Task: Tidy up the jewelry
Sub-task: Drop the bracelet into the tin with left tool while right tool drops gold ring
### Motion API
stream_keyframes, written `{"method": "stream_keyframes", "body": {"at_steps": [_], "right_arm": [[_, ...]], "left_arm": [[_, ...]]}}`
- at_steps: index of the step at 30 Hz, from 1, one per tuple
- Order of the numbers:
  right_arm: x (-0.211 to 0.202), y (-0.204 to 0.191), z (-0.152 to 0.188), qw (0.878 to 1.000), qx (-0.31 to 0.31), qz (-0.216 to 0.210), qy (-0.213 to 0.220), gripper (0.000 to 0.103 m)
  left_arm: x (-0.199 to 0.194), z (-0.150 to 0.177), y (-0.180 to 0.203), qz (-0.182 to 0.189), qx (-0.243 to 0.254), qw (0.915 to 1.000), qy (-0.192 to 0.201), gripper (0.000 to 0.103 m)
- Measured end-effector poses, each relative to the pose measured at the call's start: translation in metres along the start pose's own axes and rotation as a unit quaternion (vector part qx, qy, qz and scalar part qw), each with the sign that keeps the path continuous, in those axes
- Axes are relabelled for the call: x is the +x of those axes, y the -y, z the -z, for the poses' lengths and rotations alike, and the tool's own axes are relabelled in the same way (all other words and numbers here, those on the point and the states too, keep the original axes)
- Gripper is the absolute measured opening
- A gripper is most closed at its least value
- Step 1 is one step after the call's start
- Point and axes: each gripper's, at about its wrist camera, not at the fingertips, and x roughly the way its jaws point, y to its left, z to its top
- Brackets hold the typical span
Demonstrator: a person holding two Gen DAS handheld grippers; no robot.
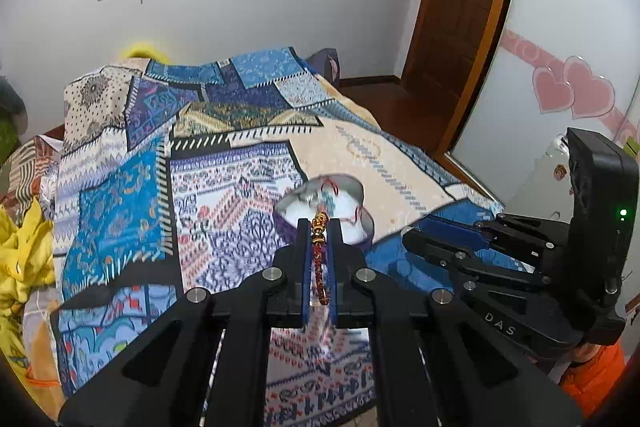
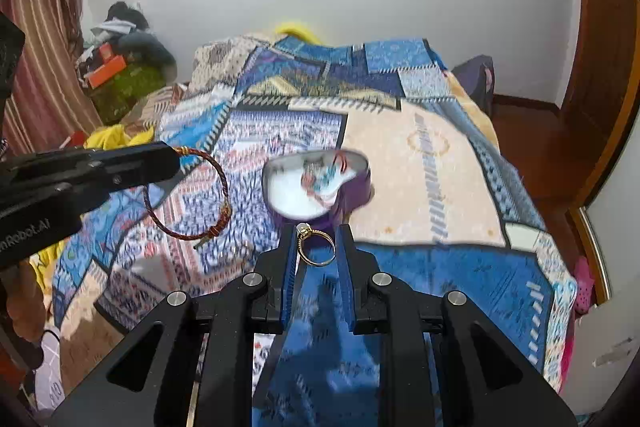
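A heart-shaped purple jewelry box with a white lining lies open on the bed; it also shows in the right wrist view with some jewelry inside. My left gripper is shut on a red braided bracelet with gold beads, held above the bed just short of the box; the bracelet hangs as a loop in the right wrist view. My right gripper is shut on a gold ring with a pale stone, just in front of the box.
A patchwork blue quilt covers the bed. Yellow cloth lies at the bed's left side. A wooden door and a white cabinet with pink hearts stand to the right. A clutter pile sits at the far left.
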Motion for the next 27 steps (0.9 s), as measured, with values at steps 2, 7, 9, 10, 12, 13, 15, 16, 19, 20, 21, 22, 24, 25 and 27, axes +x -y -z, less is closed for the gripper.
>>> {"method": "stream_keyframes", "body": {"at_steps": [2,7,9,10,12,13,15,16,19,20,21,22,24,25,27], "right_arm": [[0.000,0.000,-0.005,1.000,0.000,0.000,0.007,0.018],[0.004,0.000,-0.016,1.000,-0.001,-0.003,0.019,0.018],[0.007,0.000,-0.019,1.000,-0.001,-0.005,0.021,0.018],[0.007,0.001,-0.019,1.000,-0.001,-0.006,0.022,0.018],[0.011,0.002,-0.022,1.000,0.000,-0.008,0.023,0.018],[0.013,0.003,-0.023,1.000,0.000,-0.009,0.022,0.018],[0.016,0.004,-0.023,1.000,0.001,-0.009,0.021,0.018],[0.020,0.004,-0.023,1.000,0.001,-0.009,0.019,0.018],[0.024,0.007,-0.022,1.000,0.002,-0.012,0.014,0.018],[0.026,0.007,-0.022,1.000,0.003,-0.013,0.013,0.018],[0.029,0.008,-0.022,1.000,0.002,-0.014,0.010,0.018],[0.031,0.008,-0.022,1.000,0.002,-0.015,0.008,0.018],[0.033,0.009,-0.022,1.000,0.002,-0.017,0.005,0.018],[0.034,0.010,-0.022,1.000,0.001,-0.018,0.004,0.018],[0.036,0.010,-0.023,1.000,-0.001,-0.019,0.002,0.018]], "left_arm": [[0.001,-0.006,0.000,0.000,0.001,1.0000,0.006,0.005],[0.010,-0.019,-0.002,-0.004,0.002,0.9999,0.015,0.005],[0.014,-0.022,-0.004,-0.004,0.001,0.9999,0.016,0.005],[0.018,-0.024,-0.006,-0.004,-0.001,0.9999,0.015,0.005],[0.023,-0.026,-0.008,-0.002,-0.004,0.9999,0.014,0.005],[0.027,-0.028,-0.010,-0.001,-0.006,0.9999,0.012,0.005],[0.034,-0.030,-0.012,0.003,-0.010,0.9999,0.009,0.005],[0.037,-0.031,-0.013,0.005,-0.012,0.9999,0.007,0.005],[0.049,-0.034,-0.016,0.012,-0.017,0.9998,-0.001,0.005],[0.053,-0.035,-0.017,0.015,-0.018,0.9997,-0.005,0.005],[0.057,-0.035,-0.017,0.017,-0.019,0.9996,-0.009,0.005],[0.062,-0.036,-0.018,0.020,-0.021,0.9995,-0.013,0.005],[0.071,-0.036,-0.019,0.027,-0.024,0.9991,-0.021,0.005],[0.075,-0.036,-0.020,0.029,-0.026,0.9989,-0.025,0.005],[0.084,-0.036,-0.022,0.033,-0.030,0.9984,-0.034,0.005]]}}
